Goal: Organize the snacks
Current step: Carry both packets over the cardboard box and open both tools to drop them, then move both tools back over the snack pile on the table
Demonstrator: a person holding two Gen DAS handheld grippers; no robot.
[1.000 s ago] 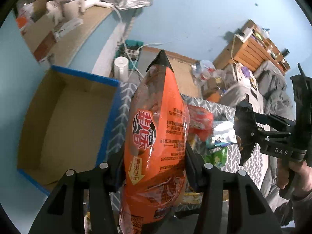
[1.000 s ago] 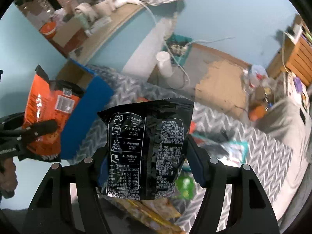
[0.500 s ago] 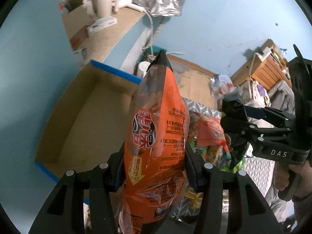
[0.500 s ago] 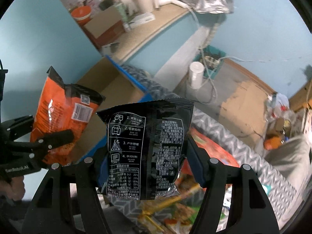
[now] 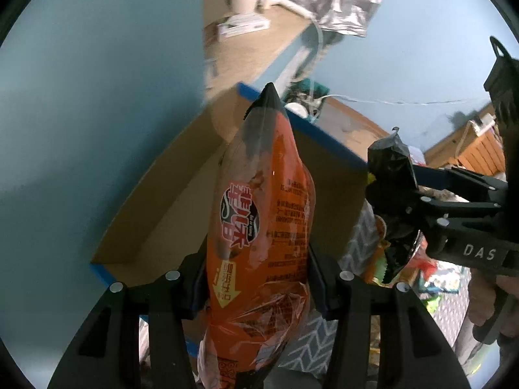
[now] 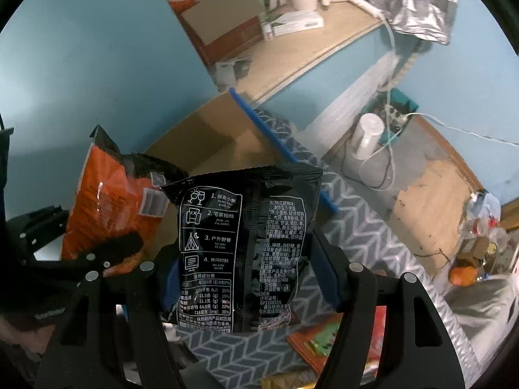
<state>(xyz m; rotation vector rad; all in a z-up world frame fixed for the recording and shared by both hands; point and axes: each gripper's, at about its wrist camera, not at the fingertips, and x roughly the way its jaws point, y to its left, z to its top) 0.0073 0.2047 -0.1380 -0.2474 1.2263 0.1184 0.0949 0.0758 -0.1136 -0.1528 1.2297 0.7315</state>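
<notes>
My left gripper [image 5: 256,287] is clamped on the orange snack bag [image 5: 262,227], a glossy, puffy plastic pack with a black crimped top corner pointing up and red-and-white lettering on a dark round logo. The jaws pinch its lower half from both sides; the film wrinkles below the grip. The bag hangs in the air in front of the open cardboard box [image 5: 181,194], whose plain brown inner walls carry a blue edge along the rim.

My right gripper [image 6: 248,278] is closed on the black snack bag [image 6: 243,246], a flat, shiny rectangular pack with a serrated top seal and white printed icons and a nutrition table facing the camera. It is held upright, pinched at both side edges, above the grey chevron-patterned cloth [image 6: 366,236].

In the right wrist view the orange bag [image 6: 107,201] appears to the left of the black one, a white barcode label on its back; whether the two touch, I cannot tell. In the left wrist view the black bag [image 5: 394,201] shows edge-on, crumpled, just right of the box's blue rim.

More flat, colourful snack packets [image 6: 327,340] lie on the cloth below. A white cylinder [image 6: 365,136] stands on the floor beyond.
</notes>
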